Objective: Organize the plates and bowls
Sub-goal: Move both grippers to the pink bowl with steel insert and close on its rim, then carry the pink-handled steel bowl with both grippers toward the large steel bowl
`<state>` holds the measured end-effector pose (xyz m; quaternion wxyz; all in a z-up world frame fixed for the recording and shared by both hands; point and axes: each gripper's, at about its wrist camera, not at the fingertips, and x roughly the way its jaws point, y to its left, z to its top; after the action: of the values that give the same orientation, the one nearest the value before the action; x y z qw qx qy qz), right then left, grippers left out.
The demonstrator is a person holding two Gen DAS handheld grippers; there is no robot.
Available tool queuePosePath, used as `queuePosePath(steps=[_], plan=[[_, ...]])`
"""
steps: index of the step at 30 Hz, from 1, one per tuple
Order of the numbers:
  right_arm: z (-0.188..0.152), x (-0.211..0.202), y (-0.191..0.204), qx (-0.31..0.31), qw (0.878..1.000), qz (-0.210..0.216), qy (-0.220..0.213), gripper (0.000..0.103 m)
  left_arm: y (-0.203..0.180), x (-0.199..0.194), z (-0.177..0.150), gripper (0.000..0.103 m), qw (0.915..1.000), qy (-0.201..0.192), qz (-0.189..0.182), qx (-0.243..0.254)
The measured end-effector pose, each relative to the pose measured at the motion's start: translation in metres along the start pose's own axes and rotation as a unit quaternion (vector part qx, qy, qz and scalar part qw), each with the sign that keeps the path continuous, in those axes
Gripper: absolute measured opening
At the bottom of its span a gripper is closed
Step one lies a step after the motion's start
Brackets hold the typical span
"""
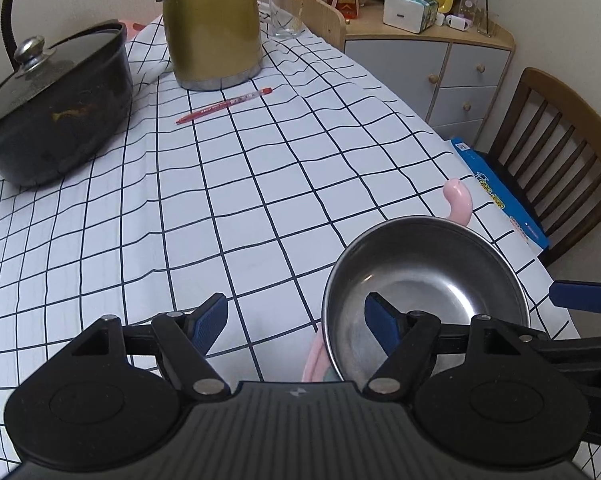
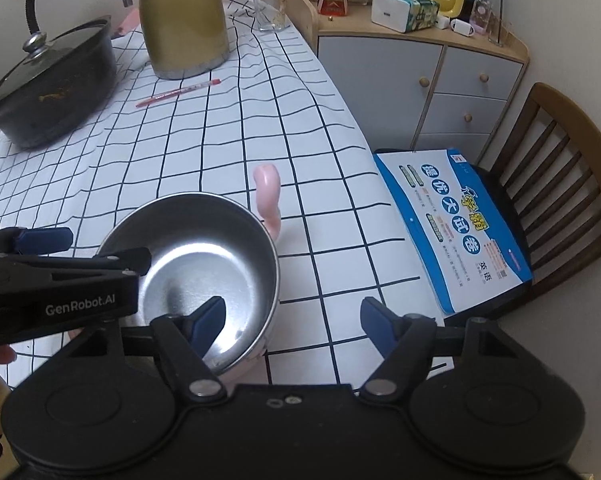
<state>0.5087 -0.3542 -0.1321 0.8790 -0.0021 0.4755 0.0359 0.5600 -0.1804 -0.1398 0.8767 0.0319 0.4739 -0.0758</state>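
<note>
Both wide: left gripper (image 1: 296, 322), right gripper (image 2: 292, 322). Steel bowl (image 2: 204, 264) between them; "GenRobot.AI" on left gripper body.

Home dining room: checked tablecloth (image 1: 260, 184), kettle (image 1: 212, 24), wooden chair (image 2: 556, 184).

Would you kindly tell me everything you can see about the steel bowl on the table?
The bowl is round, shiny bare metal, seemingly stainless steel, with a thin rolled rim and an empty, slightly scuffed inside that reflects light. It stands upright near the table's near right edge on the checked cloth, seemingly nested in something pink with a curved handle behind it. The left tongs and right tongs are both open, each with one finger over the bowl.
</note>
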Motion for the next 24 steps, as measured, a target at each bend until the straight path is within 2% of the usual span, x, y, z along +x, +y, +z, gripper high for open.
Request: queuePosePath(steps=[1,4,6,10,14,18,20,24], plan=[[0.0,0.001,0.0,0.001,1.0,-0.001,0.001,0.071,0.0,0.0,0.0,0.075,1.0,-0.001,-0.002,0.001],[0.0,0.003,0.002,0.003,1.0,0.002,0.003,0.063,-0.002,0.002,0.001,0.061,1.0,0.003,-0.009,0.004],[0.0,0.005,0.003,0.006,1.0,0.002,0.006,0.056,-0.004,0.003,0.001,0.055,0.9999,0.005,-0.011,0.005],[0.001,0.007,0.005,0.01,1.0,0.006,0.011,0.043,-0.008,0.006,0.0,0.032,0.9997,0.019,-0.012,0.013],[-0.001,0.009,0.006,0.009,1.0,0.006,0.018,0.031,-0.009,0.008,-0.003,0.019,0.9995,0.025,-0.015,0.011],[-0.002,0.008,0.009,0.006,1.0,0.009,0.017,0.024,-0.01,0.006,-0.003,0.015,0.9995,0.025,-0.014,0.011],[-0.002,0.007,0.012,0.004,1.0,0.013,0.018,0.015,-0.01,0.004,-0.003,0.012,0.9995,0.026,-0.016,0.009],[-0.004,0.004,0.015,0.001,1.0,0.0,0.018,0.014,-0.013,0.0,-0.007,0.012,0.9994,0.027,-0.014,0.019]])
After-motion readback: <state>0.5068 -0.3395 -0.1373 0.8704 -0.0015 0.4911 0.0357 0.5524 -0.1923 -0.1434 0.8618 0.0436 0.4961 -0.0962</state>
